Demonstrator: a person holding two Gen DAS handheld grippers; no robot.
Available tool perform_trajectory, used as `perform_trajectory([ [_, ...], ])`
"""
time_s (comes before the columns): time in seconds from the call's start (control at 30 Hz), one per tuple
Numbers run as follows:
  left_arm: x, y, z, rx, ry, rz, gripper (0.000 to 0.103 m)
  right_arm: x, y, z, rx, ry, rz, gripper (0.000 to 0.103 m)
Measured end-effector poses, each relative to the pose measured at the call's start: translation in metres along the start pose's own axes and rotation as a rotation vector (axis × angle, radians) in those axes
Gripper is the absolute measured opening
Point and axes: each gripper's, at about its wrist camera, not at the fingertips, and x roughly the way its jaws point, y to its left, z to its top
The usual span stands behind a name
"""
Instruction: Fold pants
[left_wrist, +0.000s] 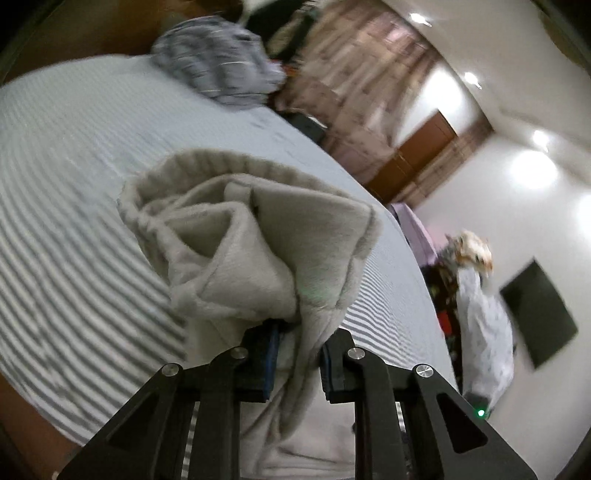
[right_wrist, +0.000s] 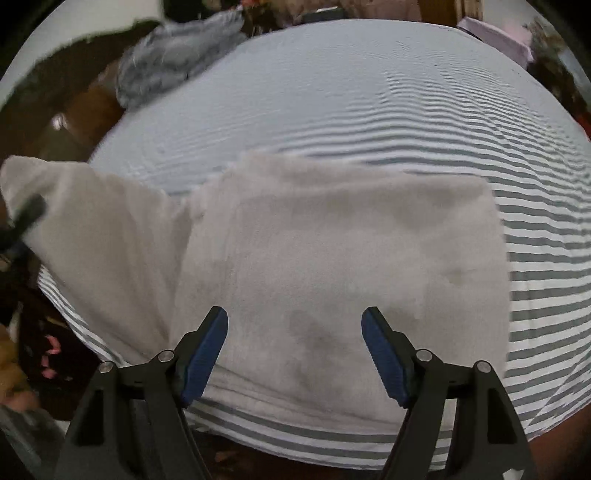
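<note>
The light grey fleece pants lie partly folded on the striped bed. My left gripper is shut on a bunched part of the pants near the ribbed waistband and holds it lifted above the bed. In the right wrist view this lifted part rises at the left, with the dark left gripper at its edge. My right gripper is open and empty, its blue pads hovering just above the near edge of the flat pants.
The bed has a grey and white striped sheet. A crumpled grey patterned garment lies at its far left corner. Beyond the bed are curtains, a wooden door, a pile of clothes and a dark wall panel.
</note>
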Motion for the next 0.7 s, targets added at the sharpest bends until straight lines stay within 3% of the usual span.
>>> perform_trajectory([
  [0.23, 0.032, -0.102, -0.041, 0.213, 0.084, -0.063, 0.018, -0.056, -0.078, 0.005, 0.194, -0.104, 0.141, 0.073],
  [0.4, 0.074, -0.162, -0.099, 0.361, 0.198, -0.095, 0.017, -0.07, -0.136, -0.013, 0.315, -0.131, 0.167, 0.073],
  [0.57, 0.12, -0.191, -0.164, 0.505, 0.318, -0.033, 0.017, -0.066, -0.185, -0.035, 0.421, -0.11, 0.183, 0.074],
  [0.7, 0.13, -0.201, -0.19, 0.658, 0.29, 0.026, 0.017, -0.058, -0.2, -0.044, 0.452, -0.102, 0.204, 0.074],
])
